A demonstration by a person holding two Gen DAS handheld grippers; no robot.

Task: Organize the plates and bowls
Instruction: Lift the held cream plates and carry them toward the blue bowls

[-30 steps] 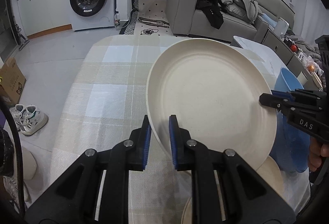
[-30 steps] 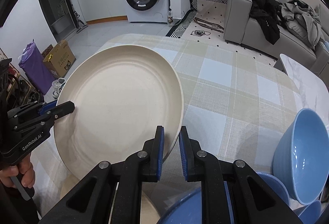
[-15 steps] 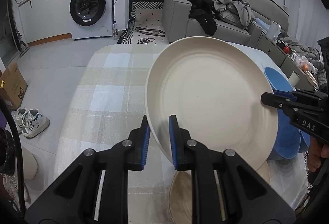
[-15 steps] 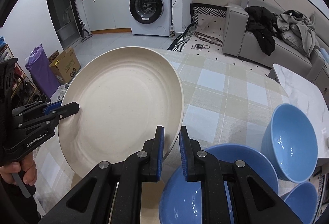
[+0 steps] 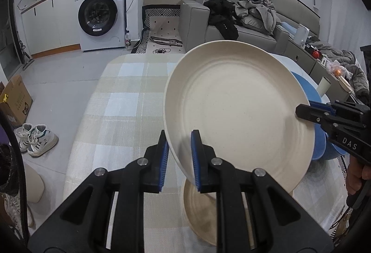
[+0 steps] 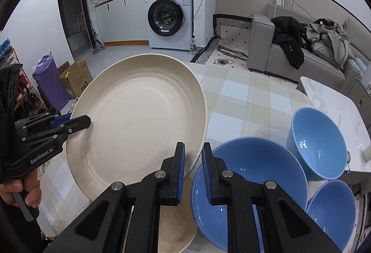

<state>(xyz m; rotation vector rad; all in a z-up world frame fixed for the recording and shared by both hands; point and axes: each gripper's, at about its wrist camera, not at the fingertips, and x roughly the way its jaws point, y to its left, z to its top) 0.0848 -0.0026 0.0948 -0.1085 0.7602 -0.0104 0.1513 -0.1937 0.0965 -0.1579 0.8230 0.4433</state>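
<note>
A large cream plate (image 5: 236, 111) is held in the air above the table, tilted, by both grippers at opposite rims. My left gripper (image 5: 178, 146) is shut on its near rim; in the right wrist view it (image 6: 78, 121) clamps the plate's left rim. My right gripper (image 6: 192, 157) is shut on the plate (image 6: 139, 118); in the left wrist view it (image 5: 303, 111) clamps the right rim. A second cream plate (image 5: 199, 213) lies on the table below. Three blue bowls (image 6: 250, 185) (image 6: 315, 144) (image 6: 331, 209) stand to the right.
The table has a checked cloth (image 5: 125, 109) and its far half is bare. A marble side table (image 6: 331, 104) stands at the right. A washing machine (image 6: 169, 18) and a grey sofa (image 6: 299, 58) are beyond the table; shoes (image 5: 34, 139) lie on the floor.
Both grippers have lifted the plate higher above the table. The lower cream plate and the blue bowls have come more into view beneath it.
</note>
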